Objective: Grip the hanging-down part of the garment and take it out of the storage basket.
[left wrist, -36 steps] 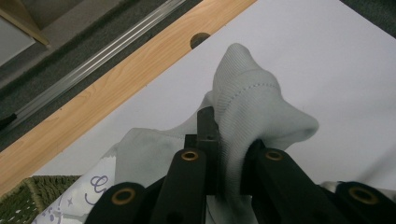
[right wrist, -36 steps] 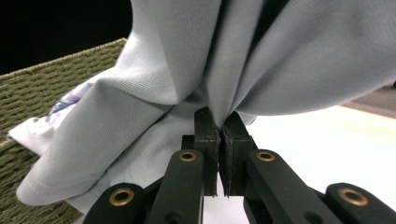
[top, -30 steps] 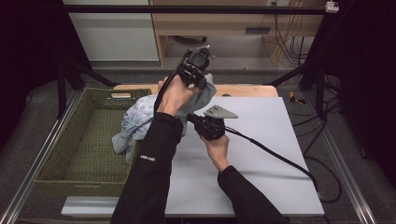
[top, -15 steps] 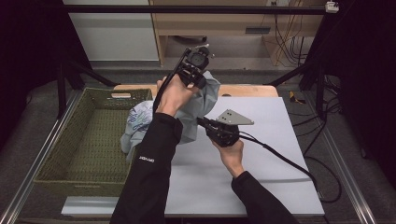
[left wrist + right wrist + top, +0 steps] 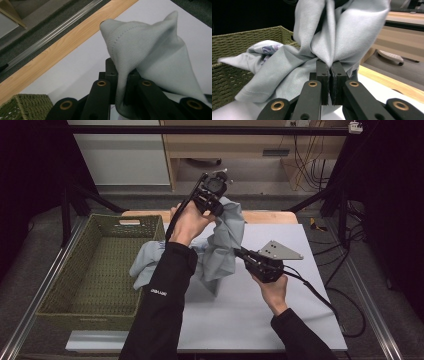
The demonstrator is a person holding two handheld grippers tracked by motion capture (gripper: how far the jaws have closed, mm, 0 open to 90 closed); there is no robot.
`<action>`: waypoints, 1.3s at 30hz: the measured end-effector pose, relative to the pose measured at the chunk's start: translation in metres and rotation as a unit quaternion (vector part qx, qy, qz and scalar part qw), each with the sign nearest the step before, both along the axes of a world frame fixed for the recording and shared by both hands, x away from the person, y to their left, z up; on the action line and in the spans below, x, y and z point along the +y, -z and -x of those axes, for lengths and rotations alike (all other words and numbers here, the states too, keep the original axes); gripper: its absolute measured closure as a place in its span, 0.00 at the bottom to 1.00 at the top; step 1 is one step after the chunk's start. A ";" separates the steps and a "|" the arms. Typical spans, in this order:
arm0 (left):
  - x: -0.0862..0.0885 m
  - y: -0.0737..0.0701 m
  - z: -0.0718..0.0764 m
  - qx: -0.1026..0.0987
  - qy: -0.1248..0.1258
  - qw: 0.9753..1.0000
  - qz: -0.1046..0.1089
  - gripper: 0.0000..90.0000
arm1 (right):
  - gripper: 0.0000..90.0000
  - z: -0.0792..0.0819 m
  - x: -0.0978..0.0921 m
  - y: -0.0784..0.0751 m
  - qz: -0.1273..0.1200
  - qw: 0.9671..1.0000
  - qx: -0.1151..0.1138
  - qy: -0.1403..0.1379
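Note:
A pale grey-blue T-shirt (image 5: 220, 250) hangs bunched above the white table (image 5: 260, 315), its lower part trailing onto the basket's rim. My left gripper (image 5: 216, 206) is raised high over the table's far side, shut on the shirt's ribbed hem (image 5: 125, 62). My right gripper (image 5: 239, 253) sits lower at mid-table, shut on a fold of the same shirt (image 5: 329, 50). A printed patch (image 5: 270, 48) shows on the cloth near the basket.
A green woven basket (image 5: 95, 280) stands at the table's left side. A wooden strip (image 5: 270, 216) borders the table's far edge. Black cable (image 5: 320, 295) trails from the right gripper across the table's right side. Dark frame posts stand at both back corners.
My left gripper has lifted the shirt higher. My right gripper has moved right and toward me, drawing the cloth out between the two.

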State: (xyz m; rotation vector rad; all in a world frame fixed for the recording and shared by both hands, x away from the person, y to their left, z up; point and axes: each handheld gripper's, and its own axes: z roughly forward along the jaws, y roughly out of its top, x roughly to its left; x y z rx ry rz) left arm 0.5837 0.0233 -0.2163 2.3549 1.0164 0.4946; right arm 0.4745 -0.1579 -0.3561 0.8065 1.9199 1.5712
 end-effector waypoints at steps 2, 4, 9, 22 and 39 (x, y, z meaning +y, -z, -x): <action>-0.001 0.000 0.001 0.001 0.003 1.000 -0.001 0.93 | 0.97 0.003 -0.008 -0.003 0.000 1.000 -0.003 0.008; -0.005 0.000 0.002 0.001 0.009 1.000 0.000 0.93 | 0.97 0.005 -0.016 -0.006 -0.004 1.000 -0.009 0.016; -0.012 0.002 0.003 0.002 0.016 1.000 -0.001 0.93 | 0.97 0.008 -0.031 -0.014 -0.022 0.999 -0.010 0.030; -0.015 0.017 0.005 0.010 0.027 1.000 -0.004 0.93 | 0.49 0.010 -0.035 0.013 -0.010 1.000 0.005 0.027; -0.002 0.038 0.010 0.017 0.045 0.999 0.017 0.93 | 0.01 0.029 -0.071 0.022 -0.055 0.995 -0.006 0.077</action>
